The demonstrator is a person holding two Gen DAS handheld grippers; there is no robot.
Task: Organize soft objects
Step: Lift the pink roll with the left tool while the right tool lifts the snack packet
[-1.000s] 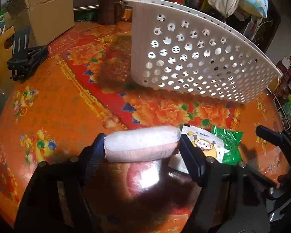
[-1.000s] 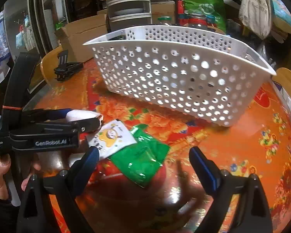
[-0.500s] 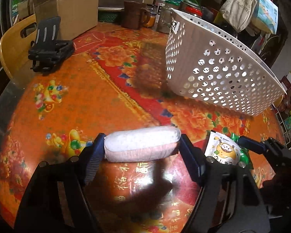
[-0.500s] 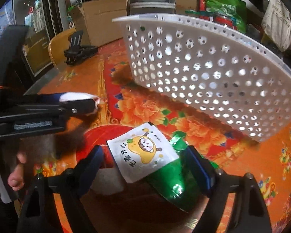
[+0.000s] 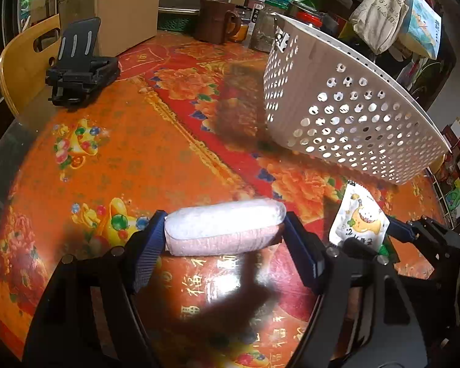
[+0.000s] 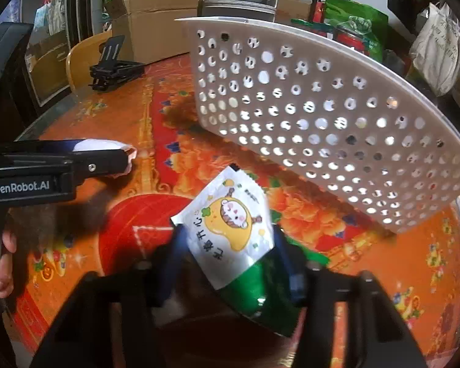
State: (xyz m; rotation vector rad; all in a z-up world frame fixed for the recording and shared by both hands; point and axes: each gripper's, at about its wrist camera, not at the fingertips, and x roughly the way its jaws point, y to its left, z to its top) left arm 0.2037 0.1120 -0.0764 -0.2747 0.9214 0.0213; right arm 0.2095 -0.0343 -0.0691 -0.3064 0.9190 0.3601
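Note:
My left gripper [image 5: 222,230] is shut on a white and pink soft pack [image 5: 222,227], held above the orange table. It also shows at the left of the right wrist view [image 6: 113,158]. My right gripper [image 6: 227,242] is shut on a white cartoon snack packet [image 6: 230,230] and a green packet [image 6: 257,294] under it, both lifted. The white packet also shows in the left wrist view [image 5: 360,220]. A white perforated basket [image 5: 346,116] stands beyond both grippers; it also shows in the right wrist view [image 6: 322,116].
A black folded stand [image 5: 79,67] sits at the far left by a wooden chair [image 5: 21,61]. A cardboard box [image 5: 116,6], a brown mug [image 5: 216,21] and jars line the table's far edge. Bags hang at the right.
My right gripper has closed on the white and green packets and lifted them off the table. My left gripper has risen with the soft pack, still shut on it.

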